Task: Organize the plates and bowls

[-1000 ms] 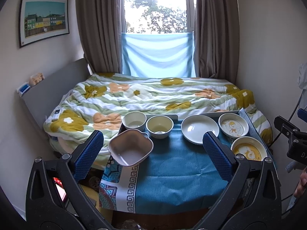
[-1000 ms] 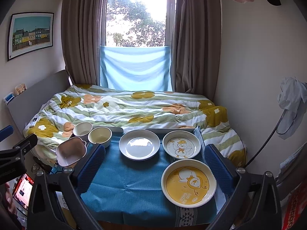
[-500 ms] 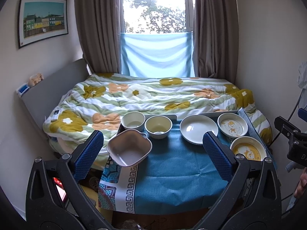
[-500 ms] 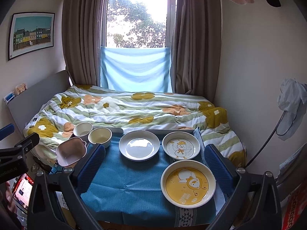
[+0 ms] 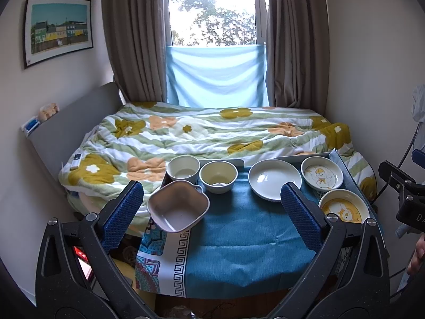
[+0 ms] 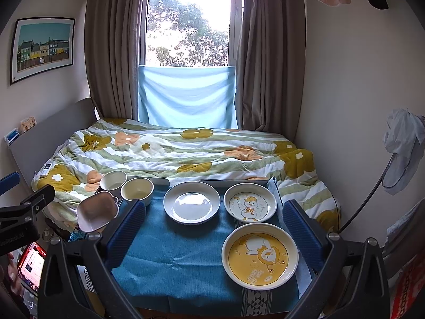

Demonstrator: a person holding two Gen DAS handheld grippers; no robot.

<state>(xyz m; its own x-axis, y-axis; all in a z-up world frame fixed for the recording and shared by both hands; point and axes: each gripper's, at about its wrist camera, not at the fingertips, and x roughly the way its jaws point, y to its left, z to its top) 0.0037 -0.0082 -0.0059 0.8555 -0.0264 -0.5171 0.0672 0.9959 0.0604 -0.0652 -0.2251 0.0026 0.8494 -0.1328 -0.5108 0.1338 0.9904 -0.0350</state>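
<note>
**A:** While both grippers are hovering over the near edge of the blue tablecloth (image 5: 239, 228), neither one is gripping anything; the left gripper (image 5: 212, 207) is sitting with its blue pads spread wide, and the right gripper (image 6: 212, 226) is gaping just as wide.

**B:** So where's the dishware sitting?

**A:** The squarish pink bowl (image 5: 178, 210) is resting on the front left corner, hanging a bit over the cloth's edge; behind it a white bowl (image 5: 183, 168) and a pale yellow bowl (image 5: 218, 176) are sitting side by side, nearly touching; the plain white plate (image 6: 191, 206) is lying mid-table at the back; the white duck plate (image 6: 249, 206) is lying just right of it; the yellow duck plate (image 6: 259, 256) is sitting in front of that one, between the right gripper's fingers in its own view.

**B:** And beyond the table?

**A:** A flowered duvet (image 6: 172, 154) is covering the bed.
</note>
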